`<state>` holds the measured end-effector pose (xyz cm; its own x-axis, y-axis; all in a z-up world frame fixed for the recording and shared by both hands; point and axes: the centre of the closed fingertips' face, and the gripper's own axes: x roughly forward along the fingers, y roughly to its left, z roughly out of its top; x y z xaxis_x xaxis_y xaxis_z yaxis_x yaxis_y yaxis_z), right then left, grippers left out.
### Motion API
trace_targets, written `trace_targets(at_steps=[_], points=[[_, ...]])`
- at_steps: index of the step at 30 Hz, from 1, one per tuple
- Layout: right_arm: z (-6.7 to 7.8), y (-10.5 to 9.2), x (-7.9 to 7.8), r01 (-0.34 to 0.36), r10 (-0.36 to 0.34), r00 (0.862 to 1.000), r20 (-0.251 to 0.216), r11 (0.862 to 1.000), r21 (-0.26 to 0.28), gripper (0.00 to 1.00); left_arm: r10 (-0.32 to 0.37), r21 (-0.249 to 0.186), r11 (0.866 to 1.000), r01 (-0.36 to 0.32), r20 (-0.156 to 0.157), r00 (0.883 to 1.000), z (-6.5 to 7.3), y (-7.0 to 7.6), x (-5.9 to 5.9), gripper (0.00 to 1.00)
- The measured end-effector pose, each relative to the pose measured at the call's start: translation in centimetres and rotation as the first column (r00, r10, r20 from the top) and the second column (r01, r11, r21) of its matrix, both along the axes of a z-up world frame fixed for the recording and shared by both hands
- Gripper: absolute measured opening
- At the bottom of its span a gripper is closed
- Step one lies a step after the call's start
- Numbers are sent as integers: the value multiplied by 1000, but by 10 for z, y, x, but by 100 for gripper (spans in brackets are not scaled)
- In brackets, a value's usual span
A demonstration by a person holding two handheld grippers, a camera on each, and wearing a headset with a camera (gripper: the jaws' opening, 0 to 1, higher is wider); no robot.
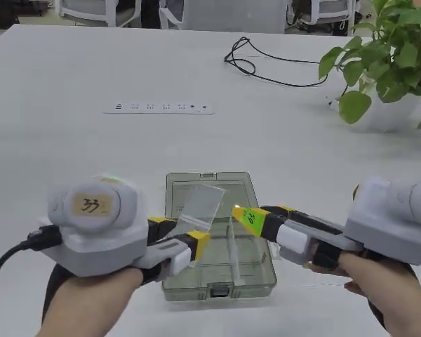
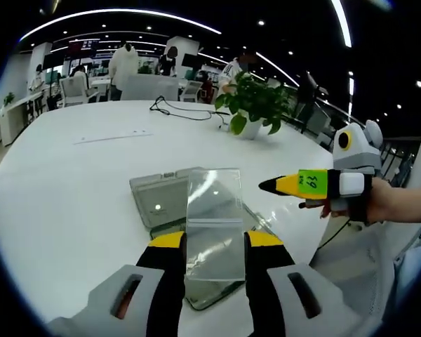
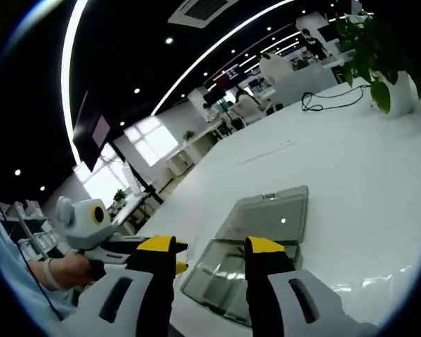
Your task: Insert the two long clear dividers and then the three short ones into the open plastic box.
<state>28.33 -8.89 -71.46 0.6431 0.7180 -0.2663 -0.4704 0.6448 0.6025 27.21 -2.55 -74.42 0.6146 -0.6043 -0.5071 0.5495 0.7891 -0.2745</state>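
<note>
Desk: we work at a white desk (image 1: 70, 140), and the plastic box (image 1: 266, 282) sits on it close in front of us, between the two grippers.
Plastic box: it is open. Its lid (image 1: 240, 187) lies flat on the desk on the far side, still joined to the tray.
Inside the box: in the head view we make out a thin clear line running front to back in the tray. We cannot tell whether that is a divider already seated.
Clear divider: a clear divider (image 2: 214, 217) is held in the air above the box, over the stretch where tray and lid meet. It is tilted, with its free end pointing away from us.
Left gripper: the left gripper (image 2: 215, 240) has its jaws clamped on the near end of the clear divider, one yellow tip on each side.
Right gripper: the right gripper (image 3: 212, 246) has its jaws apart with nothing between them. It hangs over the right part of the tray, near the divider but not touching it.
Hands: our left hand (image 1: 91, 302) and right hand (image 1: 379, 281) grip the handles at the near desk edge.
Farther off: a power strip (image 1: 161, 107) lies mid-desk. A black cable (image 1: 266, 63) and a potted plant (image 1: 386, 63) stand well beyond the box.
</note>
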Motion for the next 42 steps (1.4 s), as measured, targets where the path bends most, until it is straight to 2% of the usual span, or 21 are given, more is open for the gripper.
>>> trace_targets(at_steps=[4,7,11,17,26,38,42], points=[[0,6,-2,-11,11,1000,-25,1000,22,31,1,-13,1000,-1,-5,1000,-1,-4,-2,31],[-3,8,-2,-11,12,999,-46,1000,25,29,5,-23,1000,-5,-3,1000,1,-6,-2,31],[-6,15,-3,-4,12,994,-111,997,73,22,3,-25,1000,-3,2,1000,2,-7,-3,31],[-10,25,-5,-15,28,988,-150,996,90,16,5,-29,1000,-5,6,1000,4,-7,-2,31],[-13,32,-6,-25,38,985,-167,996,81,7,1,-35,999,-1,9,1000,6,-9,-4,31],[-11,35,-4,-14,35,981,-191,994,107,3,15,-48,999,-14,11,1000,8,-9,-3,31],[-12,36,-4,-22,40,981,-192,995,96,3,19,-47,999,-19,9,1000,7,-9,-3,31]])
